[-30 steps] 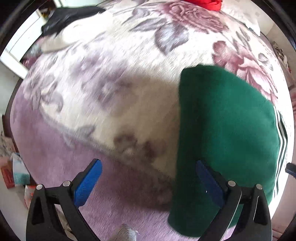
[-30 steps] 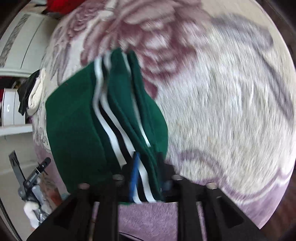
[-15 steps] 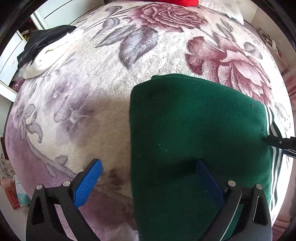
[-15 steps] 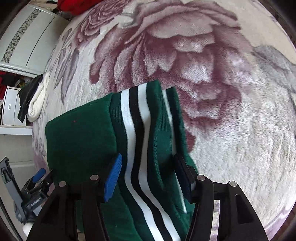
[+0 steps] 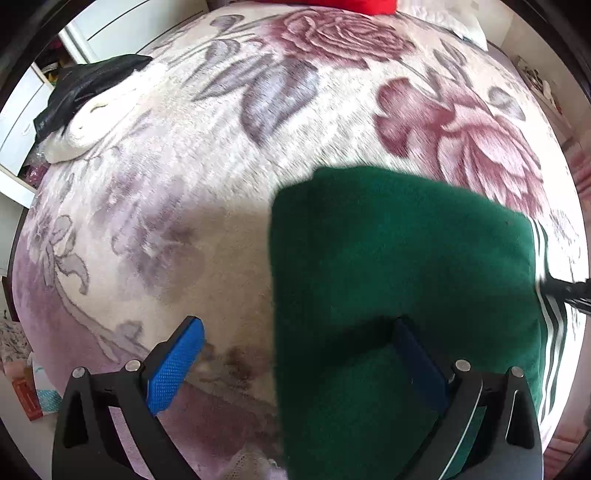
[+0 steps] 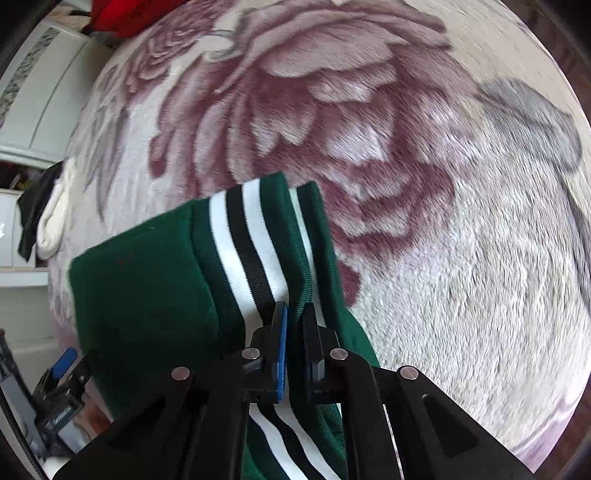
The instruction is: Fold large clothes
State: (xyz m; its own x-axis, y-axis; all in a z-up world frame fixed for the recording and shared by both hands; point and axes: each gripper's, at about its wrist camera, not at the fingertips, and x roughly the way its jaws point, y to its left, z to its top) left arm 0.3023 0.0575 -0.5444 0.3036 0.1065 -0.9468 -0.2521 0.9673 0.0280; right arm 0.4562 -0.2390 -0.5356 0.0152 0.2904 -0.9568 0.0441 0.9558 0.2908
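Observation:
A folded dark green garment [image 5: 399, 280] with a white-and-black striped band [image 6: 243, 254] lies on a floral blanket [image 5: 207, 206]. In the left wrist view my left gripper [image 5: 295, 343] is open; its right finger rests over the garment's near left part, its left finger over bare blanket. In the right wrist view my right gripper [image 6: 293, 317] is shut on the garment's striped edge by the zipper. The right gripper's tip shows at the garment's right edge in the left wrist view [image 5: 565, 291]. The left gripper shows at lower left of the right wrist view [image 6: 62, 384].
A black and a white garment [image 5: 92, 96] lie piled at the bed's far left. Something red [image 5: 332, 3] sits at the head of the bed. White cabinets [image 6: 40, 96] stand beside the bed, and boxes [image 5: 26, 391] sit on the floor at left.
My right gripper was shut on the striped edge, opened half a second ago, and has shut on it again. The left gripper stayed open and shifted slightly over the garment.

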